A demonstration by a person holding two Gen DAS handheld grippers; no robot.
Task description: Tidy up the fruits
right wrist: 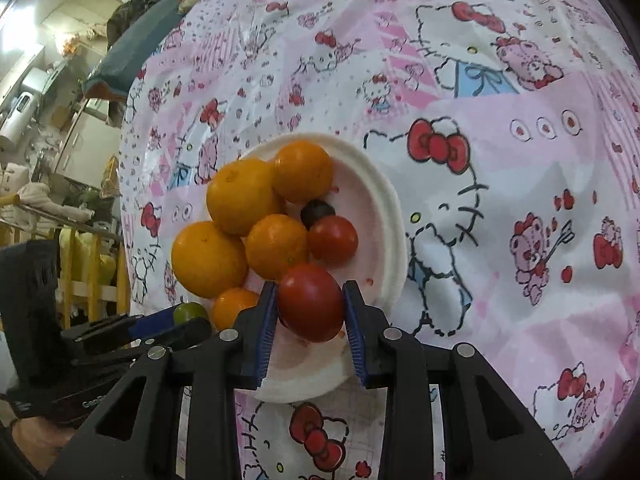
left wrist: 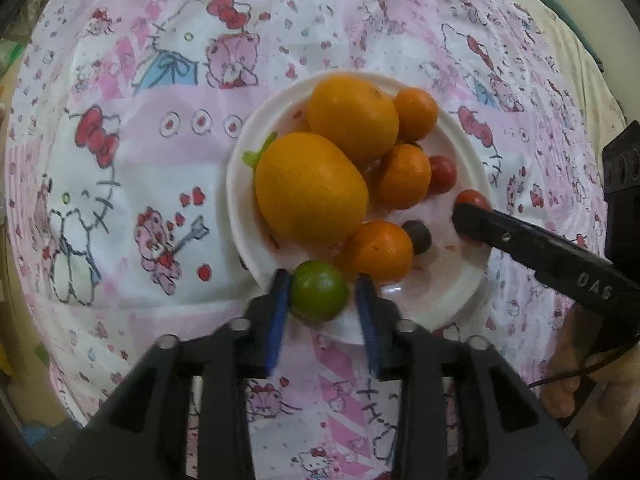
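- All fruit in view sits on one white plate (left wrist: 240,184): two large oranges (left wrist: 312,186), several smaller oranges (left wrist: 378,250), a lime (left wrist: 318,296), two red tomatoes and a dark grape (left wrist: 417,236).
- No fruit lies loose on the cloth, and no second container is visible. Judgement: either gathering is close to done, or sorting off the plate has barely started; the pictures do not settle which.
- Left claw (left wrist: 323,304): jaws straddle the lime at the plate's near rim. One pad touches it, while a small gap shows at the other, so not clamped.
- Right claw (right wrist: 310,312): blue pads press both sides of a tomato (right wrist: 310,306) over the plate's near edge; gripping it.
- Plate shows red smears, possibly juice.
- Surface: tabletop under a pink and white cartoon-cat cloth (right wrist: 500,184), slightly wrinkled and glossy.
- Room: cluttered background at left of the right wrist view, with yellow railing (right wrist: 86,264), piled fabric and a bright ceiling light.
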